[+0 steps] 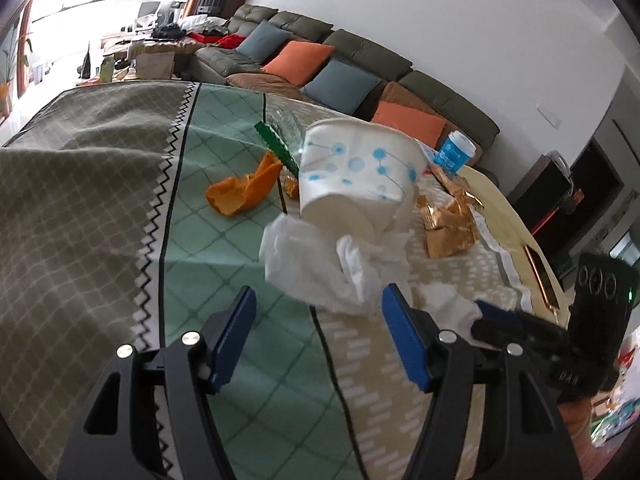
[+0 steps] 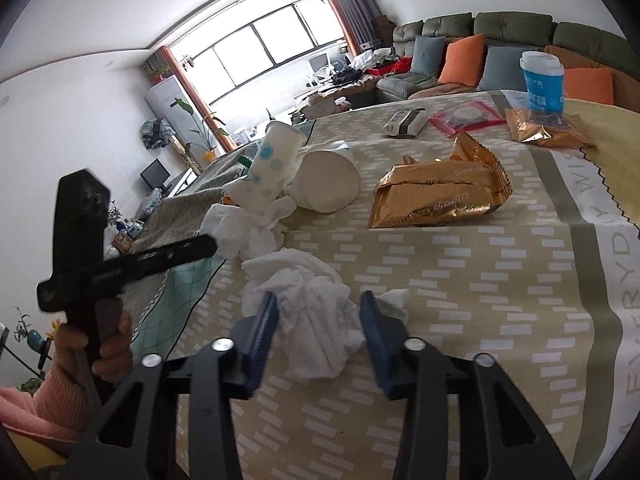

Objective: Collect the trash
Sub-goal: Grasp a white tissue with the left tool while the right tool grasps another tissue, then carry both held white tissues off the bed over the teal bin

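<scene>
Two hand-held grippers over a cloth-covered table [image 2: 460,280] strewn with litter. The right gripper [image 2: 319,332] straddles a crumpled white tissue [image 2: 316,320]: the wad sits squarely between the two blue pads, which lie close against its flanks. Whether the pads already press the paper cannot be told for certain, but the tissue bulges up between them and fills the gap, so a clamp looks made or all but made. The wad has no marked long axis; it is a rough heap, a little taller toward the far side, with a loose corner poking out past the right pad.

The left gripper [image 1: 318,320] stands with its jaws wide apart and nothing between them. A second tissue clump [image 1: 320,260] lies just beyond its fingertips, slightly right of the midline and stretched crosswise, left to right. Touching that clump on the far side is a tipped paper cup with blue dots [image 1: 356,168], lying on its side; orange peel [image 1: 244,192] lies farther left and gold wrappers [image 1: 448,224] to the right.

Judgement: each hand is nearest its own tissue. The right needs only to lift; the left must advance forward and a little right so that the clump enters the open jaws.
</scene>
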`<state>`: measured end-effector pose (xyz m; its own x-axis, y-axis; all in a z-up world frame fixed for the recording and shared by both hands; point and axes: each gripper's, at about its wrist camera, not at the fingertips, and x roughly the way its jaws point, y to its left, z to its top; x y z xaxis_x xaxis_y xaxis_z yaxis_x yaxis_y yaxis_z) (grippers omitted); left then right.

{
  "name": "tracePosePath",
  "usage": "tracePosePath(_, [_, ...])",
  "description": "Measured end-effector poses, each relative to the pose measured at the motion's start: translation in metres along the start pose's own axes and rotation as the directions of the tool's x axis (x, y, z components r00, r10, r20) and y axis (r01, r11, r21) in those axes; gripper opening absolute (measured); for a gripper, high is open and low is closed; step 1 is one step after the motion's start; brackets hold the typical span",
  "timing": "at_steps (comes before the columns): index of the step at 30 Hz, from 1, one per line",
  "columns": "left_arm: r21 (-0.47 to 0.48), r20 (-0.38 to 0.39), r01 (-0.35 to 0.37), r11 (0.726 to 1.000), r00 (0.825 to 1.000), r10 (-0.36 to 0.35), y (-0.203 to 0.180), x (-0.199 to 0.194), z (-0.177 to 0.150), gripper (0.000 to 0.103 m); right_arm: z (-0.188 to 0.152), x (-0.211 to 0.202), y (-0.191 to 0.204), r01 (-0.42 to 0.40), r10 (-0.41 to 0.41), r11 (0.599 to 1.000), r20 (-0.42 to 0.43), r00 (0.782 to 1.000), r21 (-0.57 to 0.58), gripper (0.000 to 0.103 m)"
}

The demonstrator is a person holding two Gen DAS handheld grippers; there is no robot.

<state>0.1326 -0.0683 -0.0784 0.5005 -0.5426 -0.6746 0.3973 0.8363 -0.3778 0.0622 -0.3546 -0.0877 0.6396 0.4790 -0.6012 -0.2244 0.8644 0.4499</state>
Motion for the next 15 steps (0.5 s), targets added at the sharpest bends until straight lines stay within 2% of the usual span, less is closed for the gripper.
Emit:
tracePosePath(3, [-0.023,-0.021,0.012,1.0,1.0,-0.013,0.003,0.009,0.007,0.065,-0.001,-0.001,0.0,-0.033,0.033,0.999,-0.005,0.999,0.01,0.022])
tracePosePath(4, [-0.03,-0.028,0.012,0.999,1.0,-0.013,0.003,0.012,0.008,0.06,0.0,-0.002,0.0,-0.036,0.036,0.999,-0.005,0.999,0.005,0.017])
tracePosePath(5, [-0.032,-0.03,0.009,0.999,0.999,-0.01,0.003,0.013,0.009,0.056,0.0,-0.003,0.002,-0.039,0.039,0.999,-0.004,0.999,0.001,0.016])
tracePosePath(7, [-0.03,-0.035,0.02,0.999,0.999,-0.021,0.005,0.015,0.01,0.034,-0.001,-0.006,0.003,-0.052,0.052,0.999,0.0,0.999,-0.003,0.013])
tracePosePath(8, [-0.032,-0.036,0.027,0.999,0.999,-0.028,0.005,0.014,0.008,0.028,0.0,-0.007,0.005,-0.056,0.056,0.998,0.005,0.998,-0.006,0.013])
tracePosePath(9, [-0.033,-0.035,0.032,0.999,0.999,-0.033,0.006,0.014,0.007,0.017,-0.001,-0.009,0.008,-0.06,0.06,0.998,0.009,0.998,-0.007,0.013])
tracePosePath(12, [-0.029,-0.013,0.041,0.999,0.999,-0.042,0.004,0.01,0.005,0.01,0.002,-0.013,0.012,-0.074,0.074,0.997,0.022,0.997,-0.011,0.012])
tracePosePath(15, [-0.013,0.01,0.062,0.998,0.998,-0.062,0.002,0.001,0.001,0.009,0.007,-0.017,0.016,-0.081,0.082,0.997,0.031,0.996,-0.019,0.012])
